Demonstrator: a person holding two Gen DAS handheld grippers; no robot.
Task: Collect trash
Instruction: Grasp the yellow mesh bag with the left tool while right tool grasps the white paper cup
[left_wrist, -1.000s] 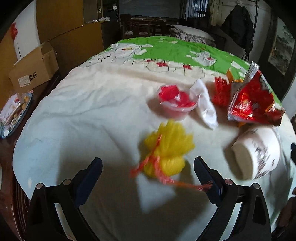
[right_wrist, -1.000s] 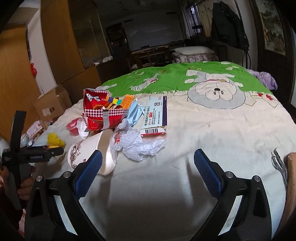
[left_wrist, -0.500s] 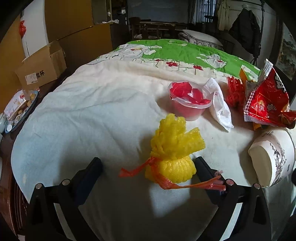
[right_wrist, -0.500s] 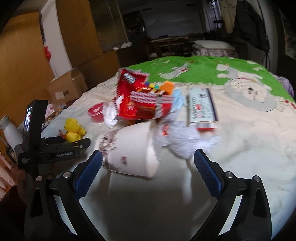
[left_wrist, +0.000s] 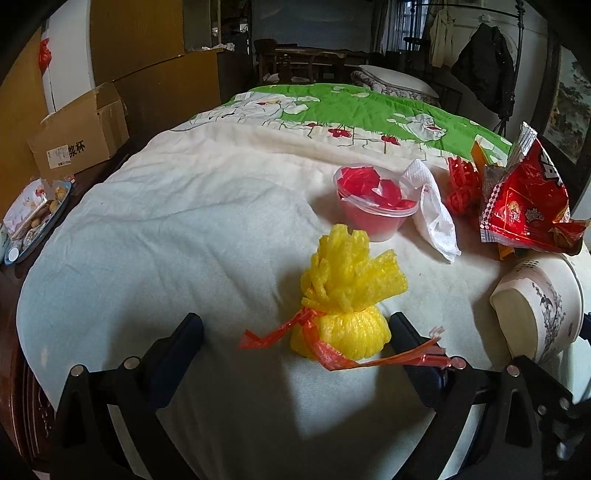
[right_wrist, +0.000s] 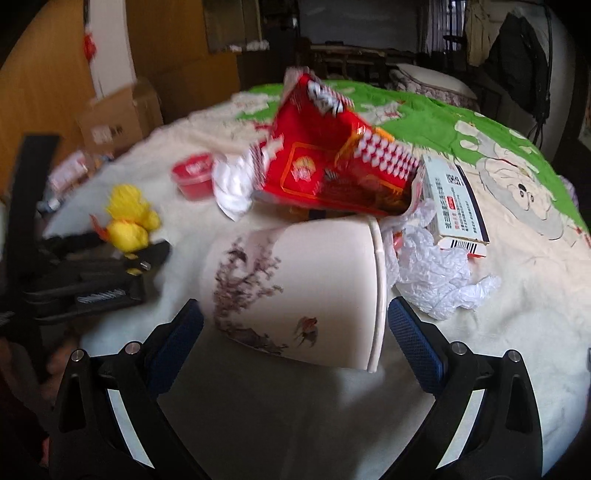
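Observation:
A yellow foam net bundle (left_wrist: 343, 295) tied with an orange-red strip lies on the cream bedspread (left_wrist: 184, 240). My left gripper (left_wrist: 295, 328) is open, and the bundle's lower half sits between its fingertips, closer to the right one. A white flower-printed bin (right_wrist: 299, 291) lies on its side, mouth to the right. My right gripper (right_wrist: 295, 321) is open just in front of it, one finger on either side. A red snack bag (right_wrist: 325, 162), crumpled white plastic (right_wrist: 436, 273) and a medicine box (right_wrist: 454, 206) crowd the bin's mouth. The left gripper (right_wrist: 92, 269) shows beside the yellow bundle (right_wrist: 129, 221).
A clear cup of red scraps (left_wrist: 373, 199), a white tissue (left_wrist: 432, 210) and a red foam net (left_wrist: 461, 184) lie beyond the bundle. The bin (left_wrist: 539, 310) is at the right. A cardboard box (left_wrist: 77, 140) and a snack plate (left_wrist: 33, 218) sit off the bed's left edge.
My left gripper has moved forward until the yellow bundle sits between its fingers. My right gripper has swung left and closed in on the white bin. Both stay open.

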